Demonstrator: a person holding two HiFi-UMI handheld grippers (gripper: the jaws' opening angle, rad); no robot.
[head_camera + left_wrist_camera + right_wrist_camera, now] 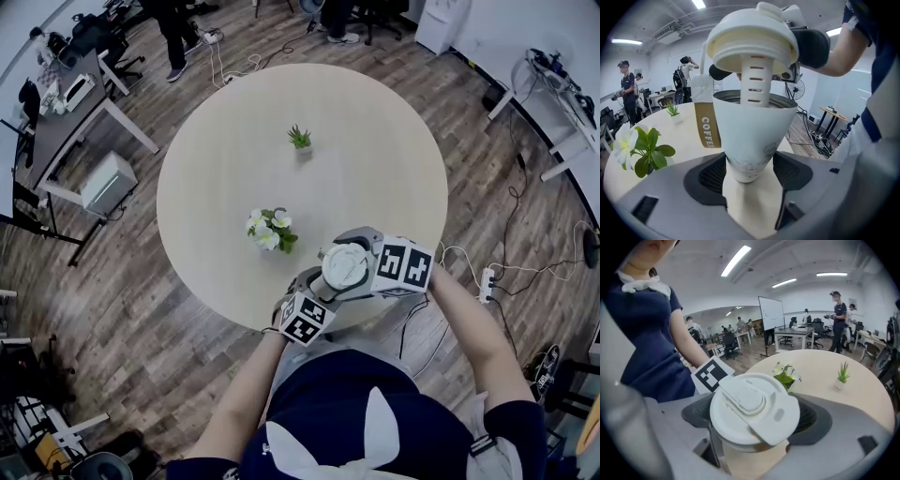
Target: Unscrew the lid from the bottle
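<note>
Count: 1 bottle, 1 lid, 2 grippers, 1 round table, 2 plants.

Left gripper: jaws closed in on the bottle's narrow base, with a black ribbed pad pressed against each side. The bottle is white, upright and wider toward the top, and its mouth is open. One brown strap printed "COFFEE" hangs down its left side.

Right gripper: jaws clamped on the lid, one pad on each side of its rim. In the right gripper view the lid's top faces the camera, with the flip tab across it.

Lid vs bottle: the lid is off the rim and sits above the mouth, slightly tilted, with a gap visible between the two. One slotted white insert hangs from the lid's underside, and its lower end reaches into the bottle mouth.

Location: in the head view, both grippers and the lid are at the near edge of the table, right in front of the person. The left gripper is lower and nearer the body, and the right gripper is above it. Each gripper carries 1 marker cube. I can't tell whether the bottle base touches the tabletop.

On the table: 1 white-flowered plant near the grippers, toward the table's near-left part, and 1 small green plant around the centre, toward the far edge. The two are well apart.
</note>
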